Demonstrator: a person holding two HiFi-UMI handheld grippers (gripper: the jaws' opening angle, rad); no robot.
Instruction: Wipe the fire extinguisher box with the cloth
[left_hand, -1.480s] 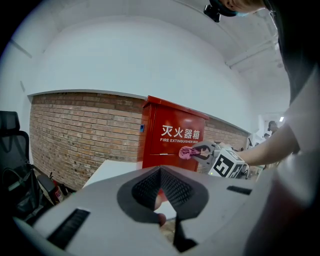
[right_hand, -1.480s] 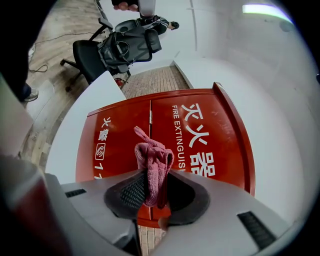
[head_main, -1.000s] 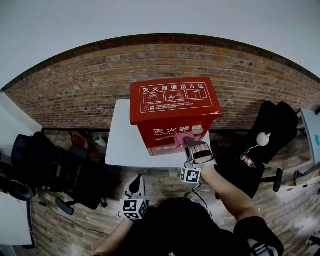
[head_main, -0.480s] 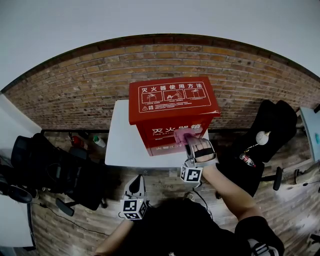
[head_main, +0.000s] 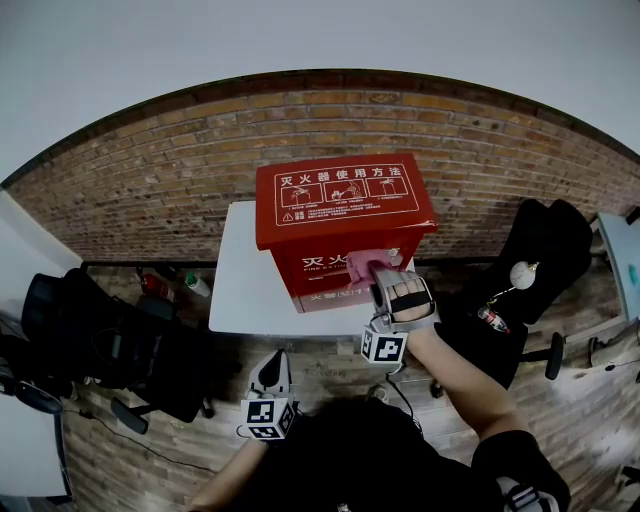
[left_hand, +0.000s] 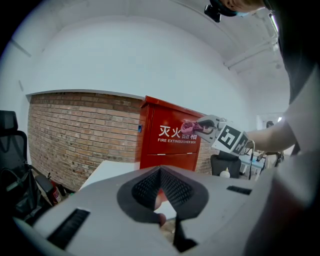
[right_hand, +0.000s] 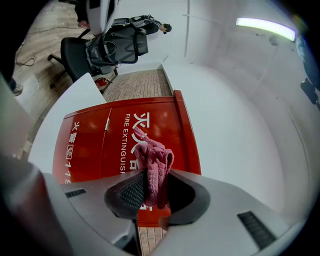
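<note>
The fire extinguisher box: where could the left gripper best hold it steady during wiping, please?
Probably the lid's overhanging rim on the left of the fire extinguisher box, with the left gripper coming from the left. The body looks too broad for the fingers; the rim is a thin lip, clear of the right gripper and cloth in front.

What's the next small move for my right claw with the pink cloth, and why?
Probably slide the right claw sideways along the front of the red metal fire extinguisher box, pressing lightly. It is shut on the crumpled pink cloth, which sits against the white lettering there, so one wiping stroke seems due.
</note>
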